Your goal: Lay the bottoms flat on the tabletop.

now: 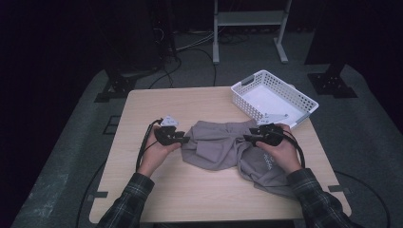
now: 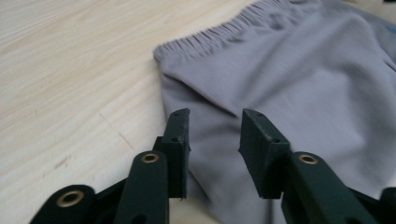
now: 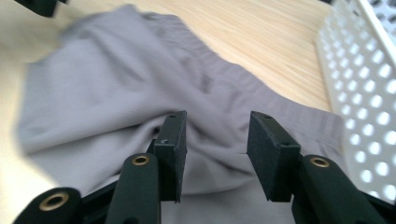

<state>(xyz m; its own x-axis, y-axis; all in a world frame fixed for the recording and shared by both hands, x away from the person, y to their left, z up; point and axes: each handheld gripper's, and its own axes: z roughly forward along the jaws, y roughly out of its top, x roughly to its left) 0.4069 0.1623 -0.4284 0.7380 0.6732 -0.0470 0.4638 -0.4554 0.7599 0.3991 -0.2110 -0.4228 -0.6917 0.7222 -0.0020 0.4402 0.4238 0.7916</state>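
A crumpled grey garment [image 1: 218,147] with an elastic waistband lies in the middle of the wooden table [image 1: 190,102]. My left gripper [image 1: 185,139] sits low at the garment's left edge. In the left gripper view its jaws [image 2: 215,114] stand apart over the grey cloth [image 2: 289,70], and the pads do not press on it. My right gripper [image 1: 247,138] is at the garment's right side, pointing left. Its jaws [image 3: 217,116] are also apart, with a fold of the cloth [image 3: 116,93] lying just beyond and below them.
A white perforated basket [image 1: 304,102] stands at the table's far right corner, close behind my right hand; its wall [image 3: 369,79] also shows in the right gripper view. Bare wood lies left of and in front of the garment. The floor around the table is dark, with cables and stands.
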